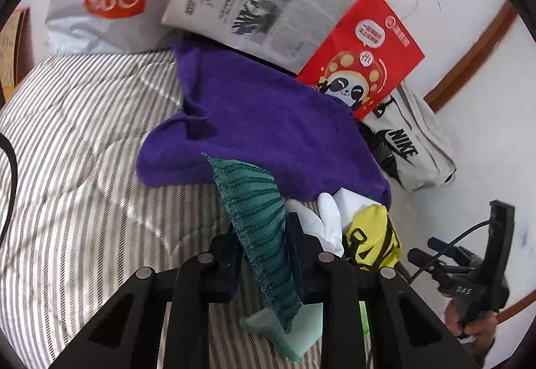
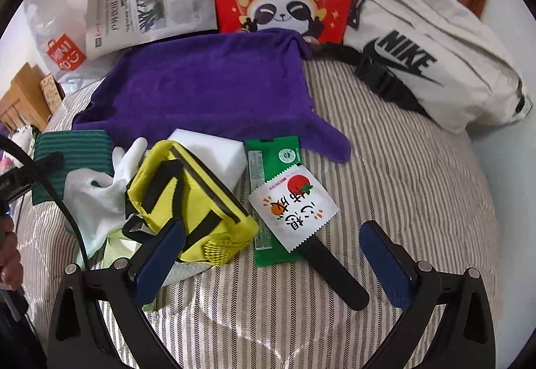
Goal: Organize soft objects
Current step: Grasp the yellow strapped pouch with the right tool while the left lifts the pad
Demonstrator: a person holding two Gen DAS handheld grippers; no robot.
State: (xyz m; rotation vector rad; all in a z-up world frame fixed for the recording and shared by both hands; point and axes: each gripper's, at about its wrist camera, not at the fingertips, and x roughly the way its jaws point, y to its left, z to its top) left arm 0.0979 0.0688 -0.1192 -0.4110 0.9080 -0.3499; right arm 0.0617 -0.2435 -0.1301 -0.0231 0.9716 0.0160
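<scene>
Jaws of the left gripper (image 1: 264, 255) pinch the green cloth (image 1: 258, 218) at lower centre, the right gripper (image 2: 271, 255) spread empty; lift slowly, clearing the purple towel (image 1: 254, 121).

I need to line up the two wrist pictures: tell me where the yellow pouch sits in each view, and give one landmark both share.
Left wrist view: the yellow pouch is lower right, just right of the left gripper, beside the white glove.
Right wrist view: the pouch is left of centre, right of the glove.
Shared landmark: the purple towel, spread just beyond the pouch in both views.
</scene>
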